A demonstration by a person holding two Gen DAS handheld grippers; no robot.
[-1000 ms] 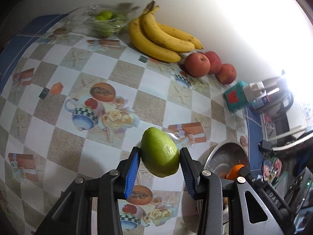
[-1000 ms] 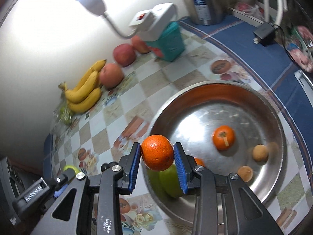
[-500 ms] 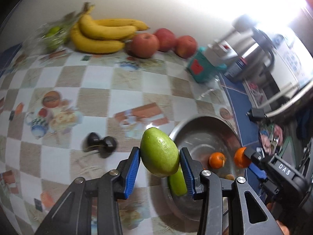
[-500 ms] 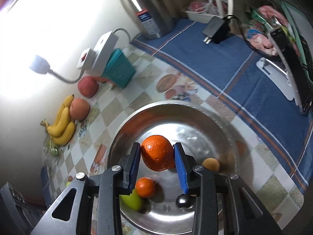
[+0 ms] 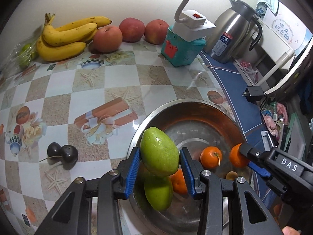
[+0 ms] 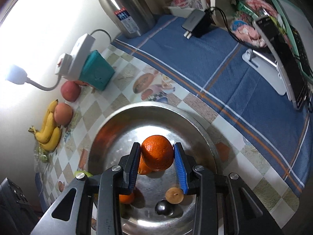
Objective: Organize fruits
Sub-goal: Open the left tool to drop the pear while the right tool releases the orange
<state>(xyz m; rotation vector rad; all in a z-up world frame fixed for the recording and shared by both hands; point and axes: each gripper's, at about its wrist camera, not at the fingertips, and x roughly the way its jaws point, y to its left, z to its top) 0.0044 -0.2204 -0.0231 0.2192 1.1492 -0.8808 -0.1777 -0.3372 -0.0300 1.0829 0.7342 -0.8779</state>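
Left gripper [image 5: 160,173] clamps green mango [image 5: 159,152] above steel bowl's [image 5: 191,102] near-left rim, over another mango. Right gripper [image 6: 157,163] clamps orange [image 6: 157,152] over the bowl's middle. Risk: either fruit dropped from height could bounce off piled fruit and roll out.

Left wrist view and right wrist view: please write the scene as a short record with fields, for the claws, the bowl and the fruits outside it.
left claw: shut on green mango, above metal bowl
right claw: shut on orange, above the same bowl
in bowl: second green mango, small orange, other small fruits
outside bowl, by wall: bananas, three apples
outside bowl, on cloth: two dark plums
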